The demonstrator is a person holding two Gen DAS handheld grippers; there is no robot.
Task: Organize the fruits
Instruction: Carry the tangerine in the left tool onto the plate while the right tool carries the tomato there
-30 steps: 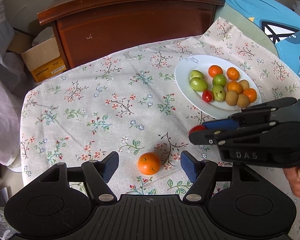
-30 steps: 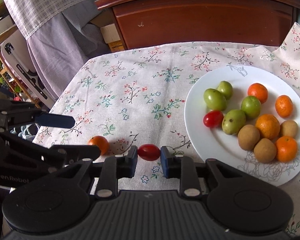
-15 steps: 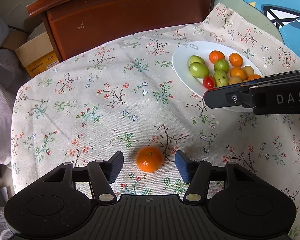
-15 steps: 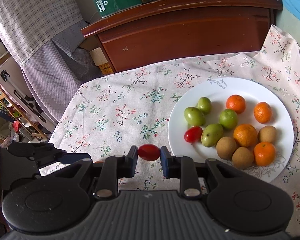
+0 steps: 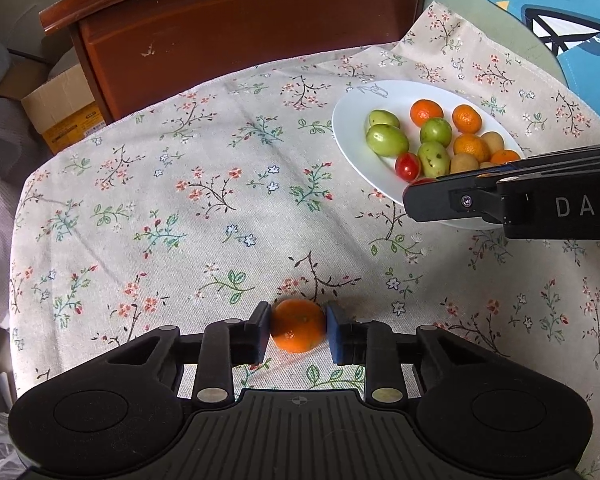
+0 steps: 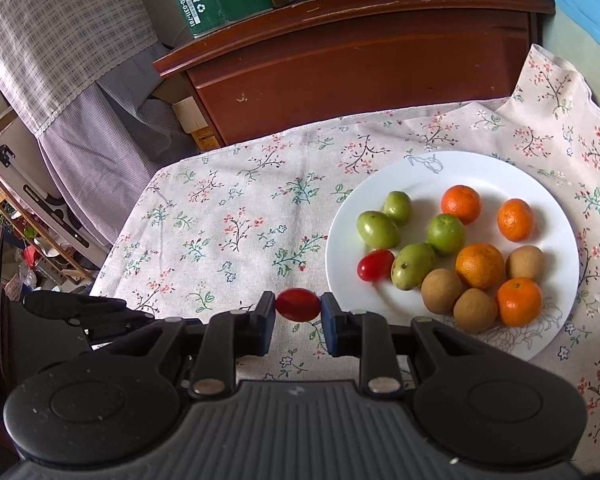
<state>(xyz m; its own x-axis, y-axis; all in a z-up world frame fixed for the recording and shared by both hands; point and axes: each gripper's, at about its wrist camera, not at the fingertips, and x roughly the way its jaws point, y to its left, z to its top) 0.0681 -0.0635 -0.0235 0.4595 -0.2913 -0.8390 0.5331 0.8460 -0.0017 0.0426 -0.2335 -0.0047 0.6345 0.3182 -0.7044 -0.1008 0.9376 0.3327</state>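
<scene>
The left claw (image 5: 299,327) is closing on the mandarin (image 5: 298,325) lying on the desk (image 5: 220,216), apparently pinching it; the right claw (image 6: 298,309) is gripping a cherry tomato (image 6: 297,303) (plate (image 6: 380,184) just beside), so lifting gently suits both.

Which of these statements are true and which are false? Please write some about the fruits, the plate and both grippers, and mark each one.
1. The left gripper holds a green fruit. False: its pads, which have just been closing, press an orange mandarin on the tablecloth.
2. The right gripper holds a red cherry tomato. True.
3. The white plate is empty. False: it holds green fruits, mandarins, brown fruits and one tomato.
4. One cherry tomato on the plate lies beside a green fruit. True.
</scene>
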